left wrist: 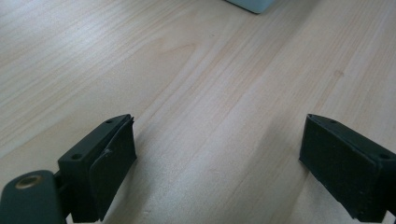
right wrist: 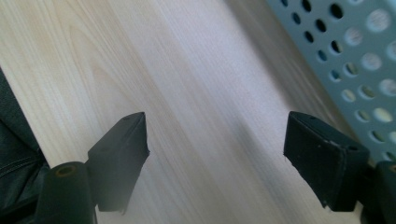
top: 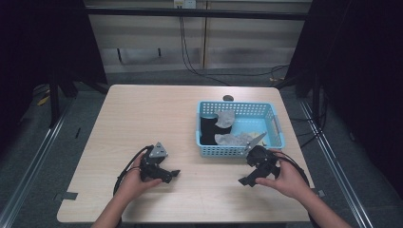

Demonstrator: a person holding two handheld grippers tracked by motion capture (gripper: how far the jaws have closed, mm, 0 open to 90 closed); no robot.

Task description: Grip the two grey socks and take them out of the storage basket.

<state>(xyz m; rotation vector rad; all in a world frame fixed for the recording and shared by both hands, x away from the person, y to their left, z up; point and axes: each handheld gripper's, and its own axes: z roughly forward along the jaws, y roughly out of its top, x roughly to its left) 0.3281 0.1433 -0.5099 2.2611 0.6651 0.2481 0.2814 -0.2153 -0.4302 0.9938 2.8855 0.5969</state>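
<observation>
A light blue plastic basket with holes (top: 277, 124) sits on the pale wooden table (top: 142, 118), holding black and grey cloths (top: 219, 127). The right gripper (top: 249, 179) rests just in front of it, jaws spread wide with nothing between. The left gripper (top: 172, 175) lies well apart on bare wood, jaws spread wide too. A small dark round thing (top: 228, 98) sits behind the basket.
</observation>
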